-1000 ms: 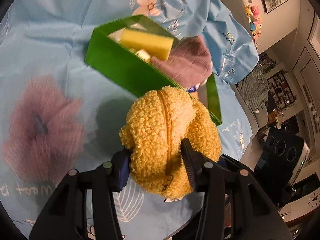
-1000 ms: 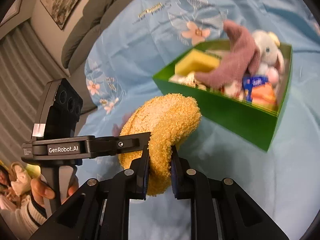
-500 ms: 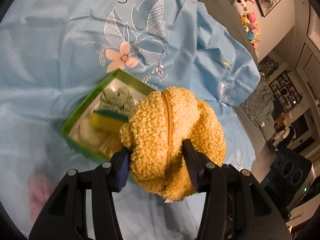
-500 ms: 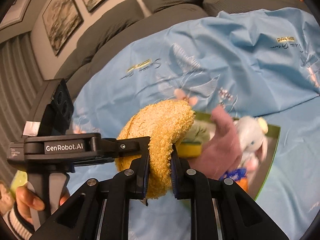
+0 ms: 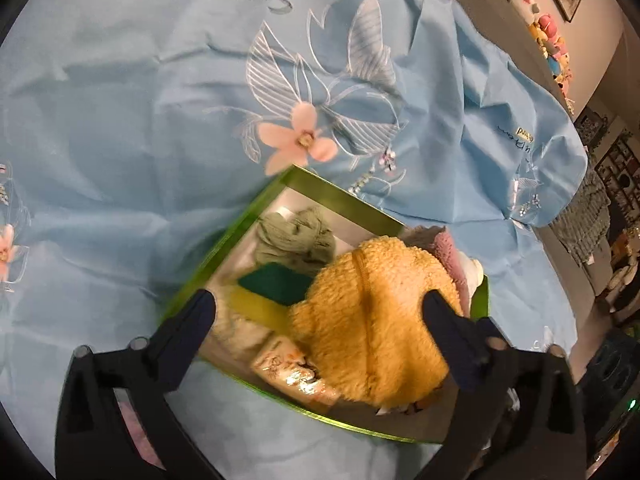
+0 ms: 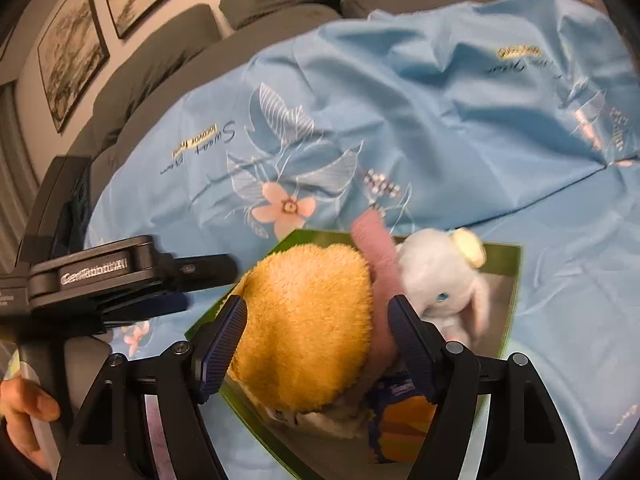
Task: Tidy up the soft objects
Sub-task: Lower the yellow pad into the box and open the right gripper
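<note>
On a sofa draped in blue floral cloth (image 5: 160,120), both grippers, left (image 5: 320,320) and right (image 6: 316,316), have just been opening, their jaws now spread, releasing the yellow fleece pouch (image 5: 372,320) into the crowded green box (image 5: 340,196).

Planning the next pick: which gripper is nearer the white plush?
Right gripper: beside the white plush. Left gripper: across the yellow pouch from it. Both jaws just opened, the pouch between them.

Blue cloth (image 6: 440,112) printed "Sweet"; left gripper (image 6: 132,280) body label blurred, reads roughly "GenRobot.AI".
</note>
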`<state>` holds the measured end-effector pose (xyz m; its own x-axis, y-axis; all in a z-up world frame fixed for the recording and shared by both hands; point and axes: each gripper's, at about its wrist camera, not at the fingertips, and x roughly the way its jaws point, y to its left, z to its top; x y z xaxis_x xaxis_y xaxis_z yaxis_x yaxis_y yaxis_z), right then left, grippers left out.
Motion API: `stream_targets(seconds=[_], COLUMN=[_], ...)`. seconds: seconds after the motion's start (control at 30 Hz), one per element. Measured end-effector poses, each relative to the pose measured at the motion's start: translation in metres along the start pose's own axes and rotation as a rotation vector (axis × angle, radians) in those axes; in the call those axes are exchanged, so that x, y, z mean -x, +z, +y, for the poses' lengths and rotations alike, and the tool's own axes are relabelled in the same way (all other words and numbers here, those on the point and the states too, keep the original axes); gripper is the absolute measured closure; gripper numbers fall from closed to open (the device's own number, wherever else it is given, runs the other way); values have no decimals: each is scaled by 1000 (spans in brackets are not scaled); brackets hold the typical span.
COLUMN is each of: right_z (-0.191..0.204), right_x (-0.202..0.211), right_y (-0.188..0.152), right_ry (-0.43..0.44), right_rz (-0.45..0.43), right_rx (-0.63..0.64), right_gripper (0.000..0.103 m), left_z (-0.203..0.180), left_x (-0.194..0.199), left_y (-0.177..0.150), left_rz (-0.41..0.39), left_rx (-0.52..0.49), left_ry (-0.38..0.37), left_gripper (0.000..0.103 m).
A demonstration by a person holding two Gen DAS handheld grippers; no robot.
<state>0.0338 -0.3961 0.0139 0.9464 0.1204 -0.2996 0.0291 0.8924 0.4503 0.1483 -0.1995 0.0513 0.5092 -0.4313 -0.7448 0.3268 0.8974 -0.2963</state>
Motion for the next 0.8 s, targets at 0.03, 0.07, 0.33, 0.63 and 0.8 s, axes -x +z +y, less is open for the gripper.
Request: stream_targets(seconds=[0.03,0.07,0.33,0.63,0.8], right_z=[0,-1,14,56,72], right_x=[6,12,42,41,33], right_y=[-1,-2,-14,-41,-66], right_ry=[-10,-12,16,-37,-47], right_rz=[-14,-28,-50,17,86], right_rx=[-1,-7,2,110,155], right_gripper=[29,28,20,19,14], left_z=[3,6,23,40,59], left_x=[7,12,51,83,92], left_y=[-3,-8,-47,-101,-122], left_rz=[-16,-28,-113,-201,-225], left_rx=[-5,-10,-72,-157,-152], left_ry=[5,4,102,220,285], left_gripper=[1,1,1,1,1])
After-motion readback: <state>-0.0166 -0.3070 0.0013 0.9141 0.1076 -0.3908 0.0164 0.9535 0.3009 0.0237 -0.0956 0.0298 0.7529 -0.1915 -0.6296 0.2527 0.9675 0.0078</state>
